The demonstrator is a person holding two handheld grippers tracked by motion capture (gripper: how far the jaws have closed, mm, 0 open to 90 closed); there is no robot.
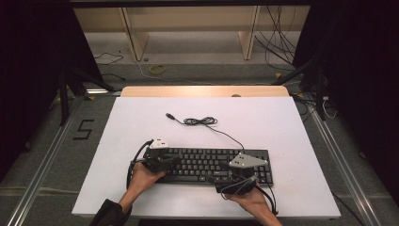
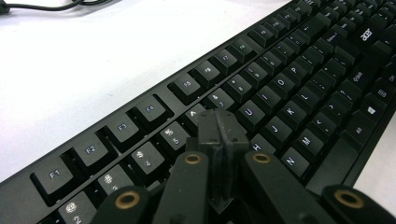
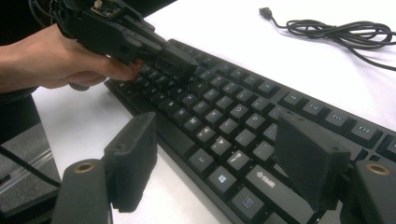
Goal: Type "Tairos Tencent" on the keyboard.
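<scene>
A black keyboard [image 1: 211,165] lies on the white tabletop [image 1: 263,122], near its front edge. Its cable [image 1: 200,121] coils behind it and ends in a loose USB plug [image 1: 170,115]. My left gripper [image 1: 174,161] is shut with nothing between its jaws, and its joined tips [image 2: 218,127] rest over the keys around 6 and Y on the keyboard [image 2: 280,93]. My right gripper [image 1: 236,172] hovers over the keyboard's front right part. It stands open [image 3: 222,158], with its pads [image 3: 133,156] either side of the bottom key row of the keyboard [image 3: 219,116]. The left gripper [image 3: 180,60] and its hand appear beyond.
The tabletop has bare room behind and beside the keyboard. A wooden strip [image 1: 204,91] borders its far edge. Beyond lie floor cables [image 1: 277,42], a yellow ring [image 1: 157,69] and wooden frame legs [image 1: 134,33]. Metal rails [image 1: 42,165] run along both sides.
</scene>
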